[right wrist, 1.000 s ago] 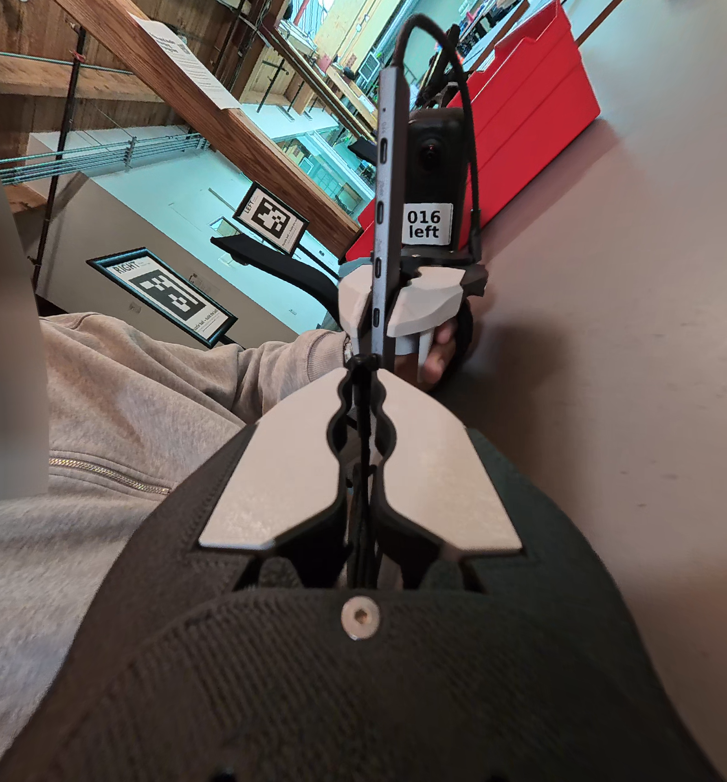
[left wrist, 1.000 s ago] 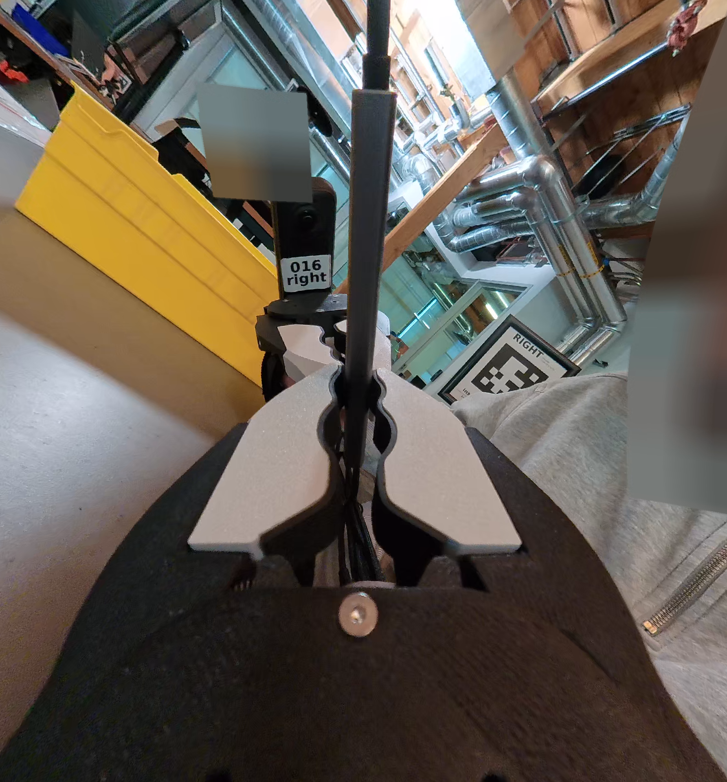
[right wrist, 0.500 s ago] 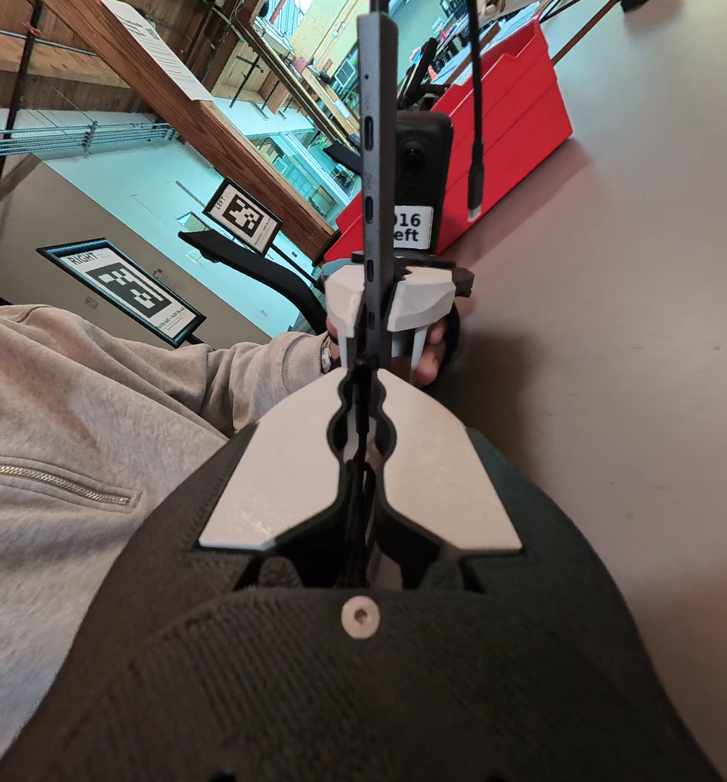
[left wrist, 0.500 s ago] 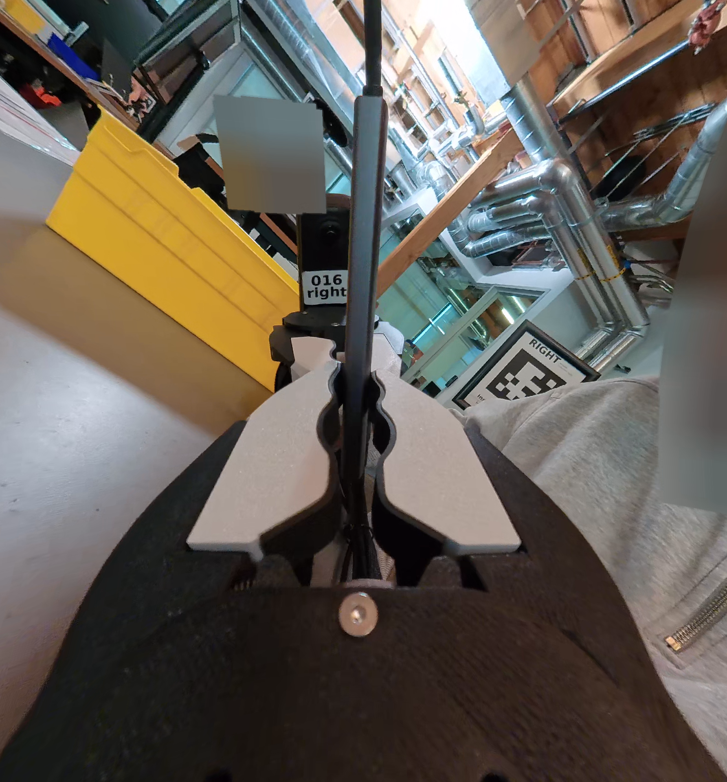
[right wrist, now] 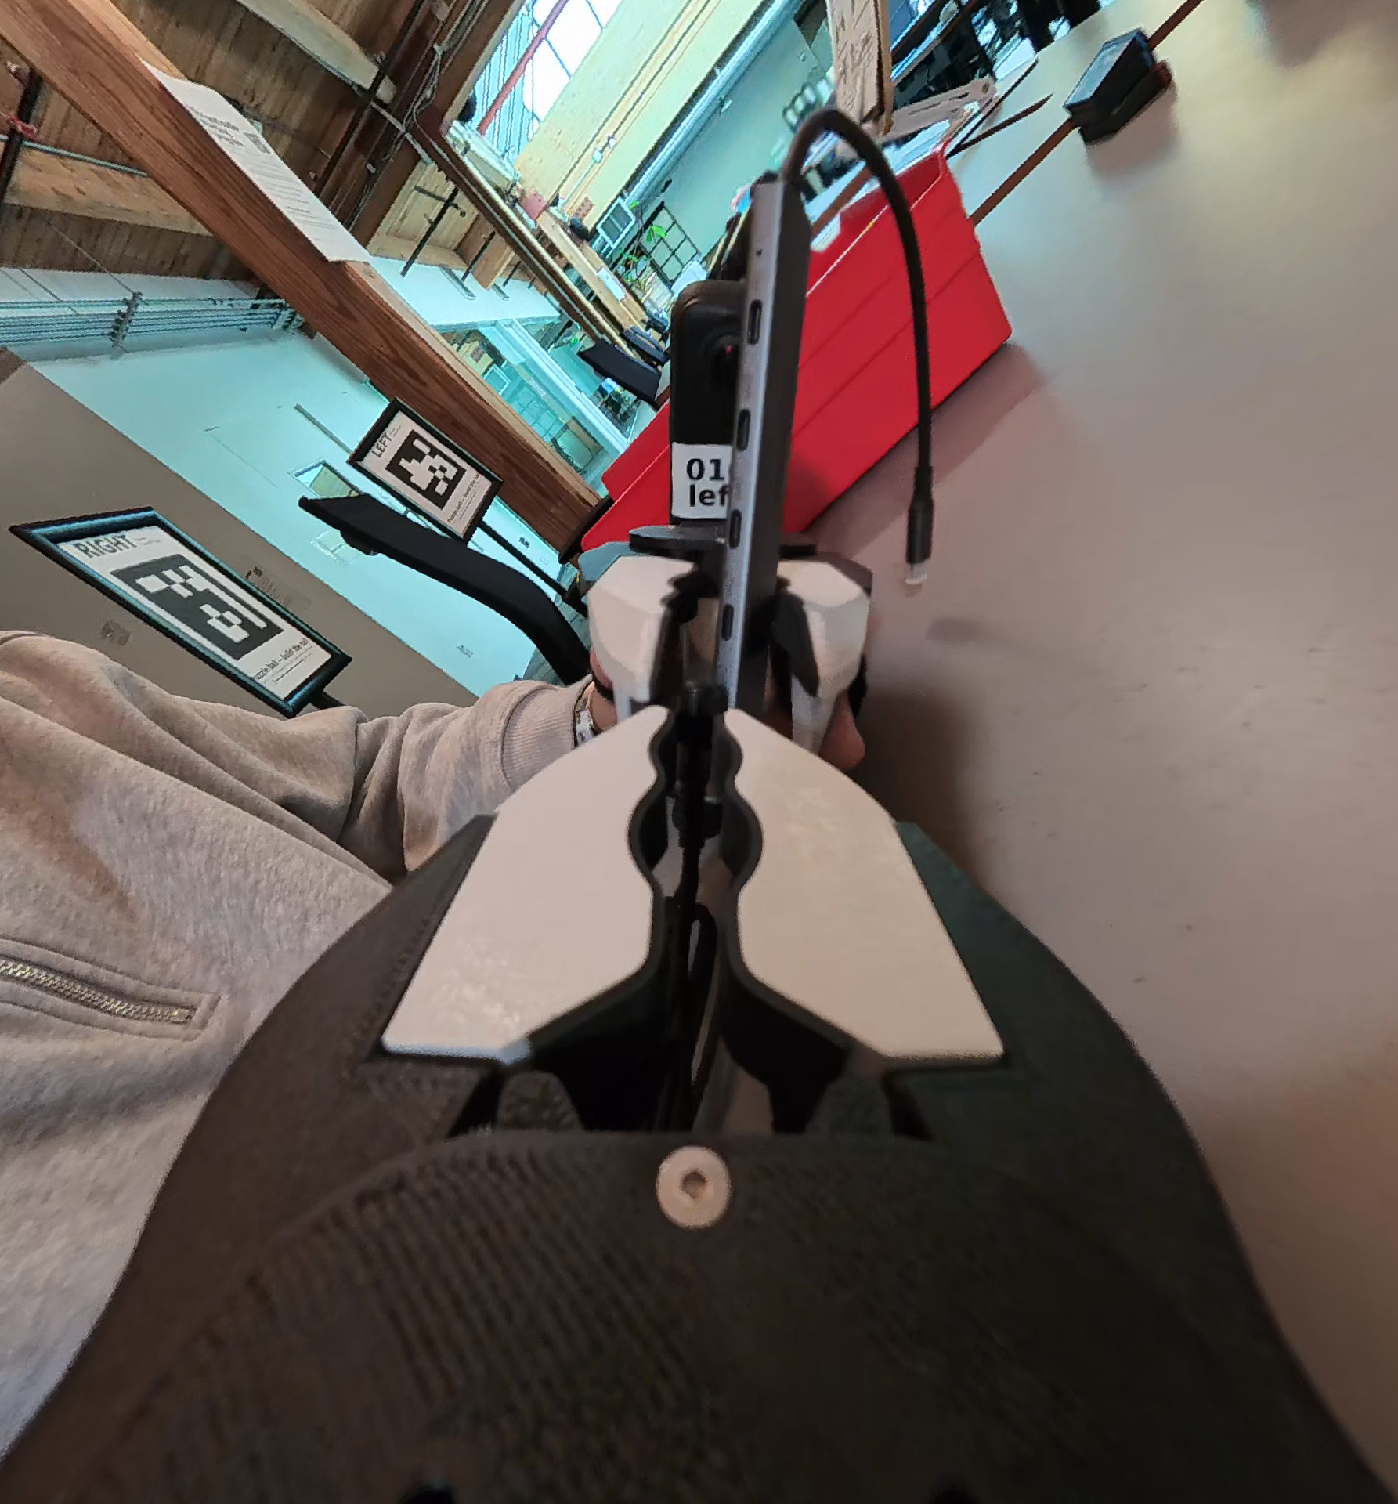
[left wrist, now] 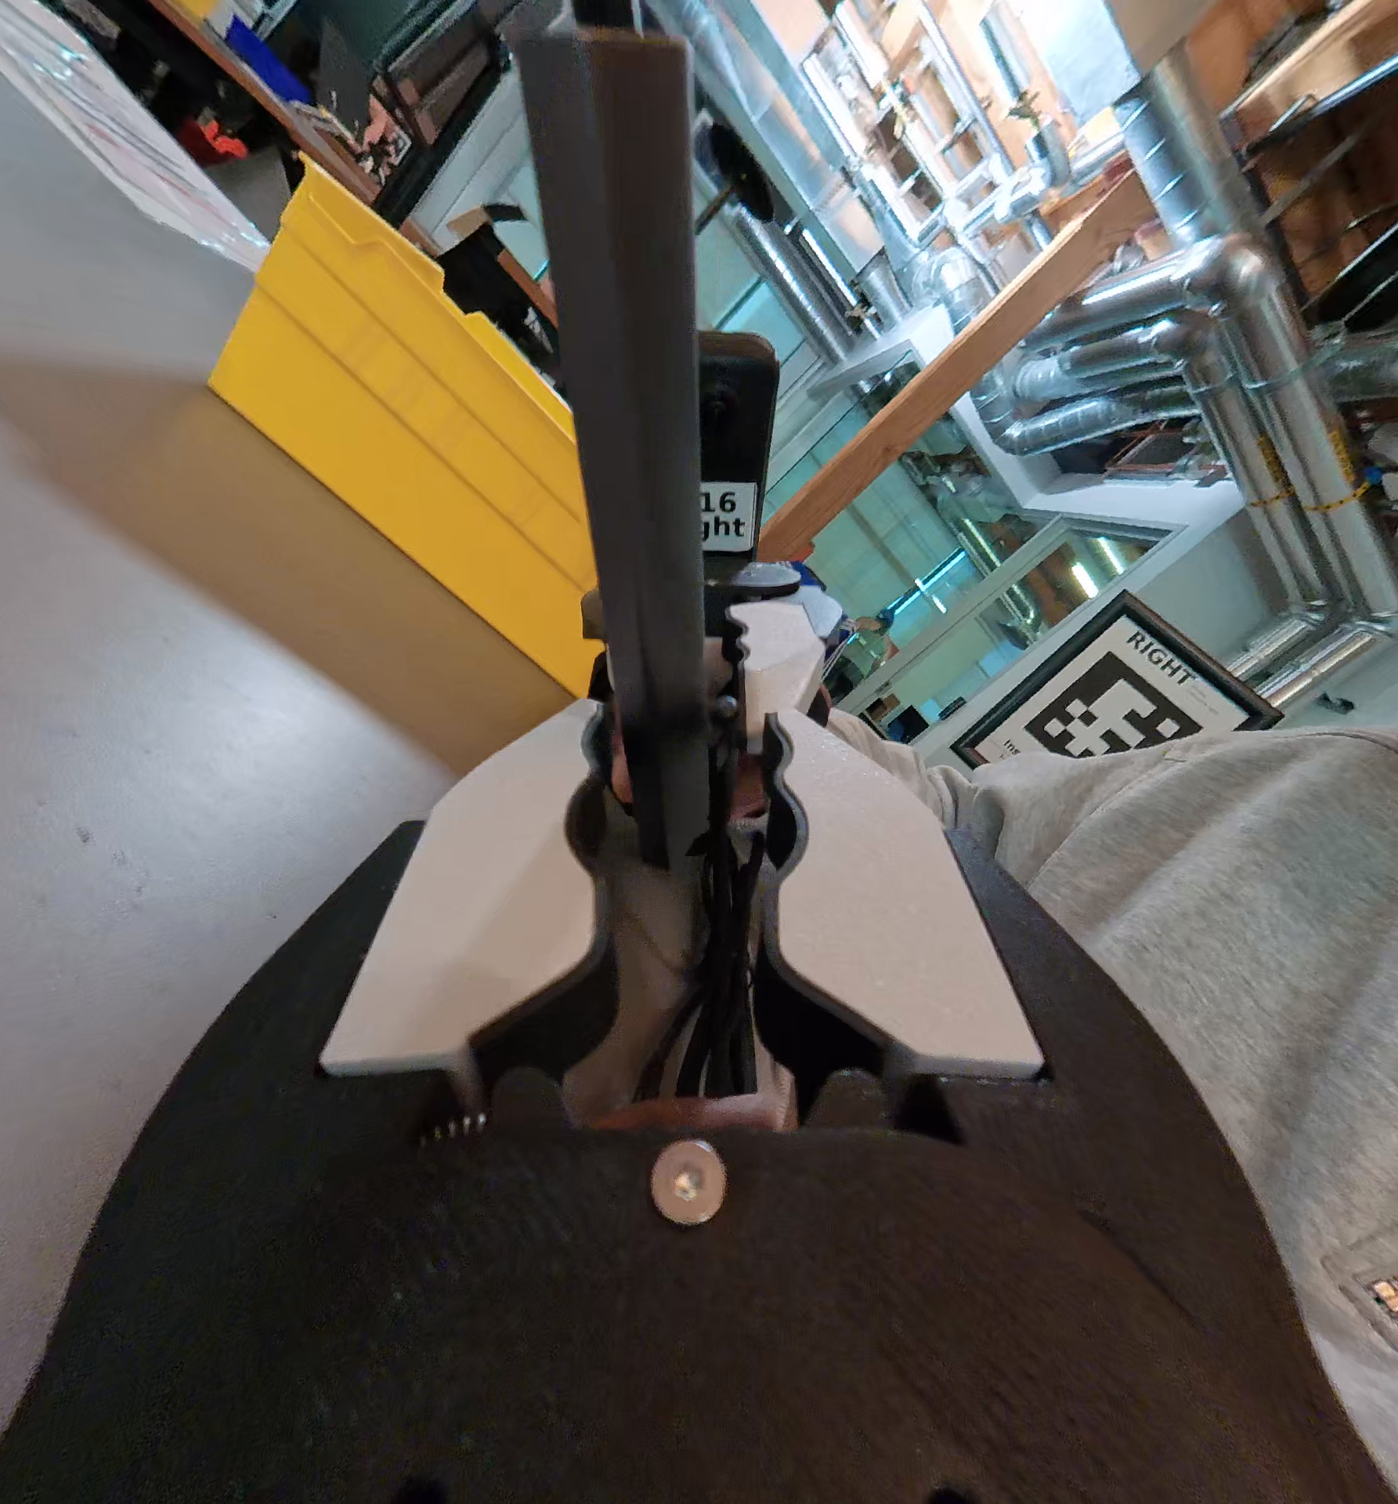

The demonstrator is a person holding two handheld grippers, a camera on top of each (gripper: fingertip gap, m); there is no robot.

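Grey hub [left wrist: 630,456]: we see its long axis in line with both grippers.
Left gripper [left wrist: 683,736]: jaws parted around it.
Right gripper [right wrist: 699,716]: jaws clamped on it.

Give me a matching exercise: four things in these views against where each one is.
1 grey hub
2 cable plug
3 yellow bin
4 red bin

A dangling free beside the hub
B behind the left tool
C behind the right tool
D between both tools' fingers

Pairs: 1-D, 2-A, 3-C, 4-B.
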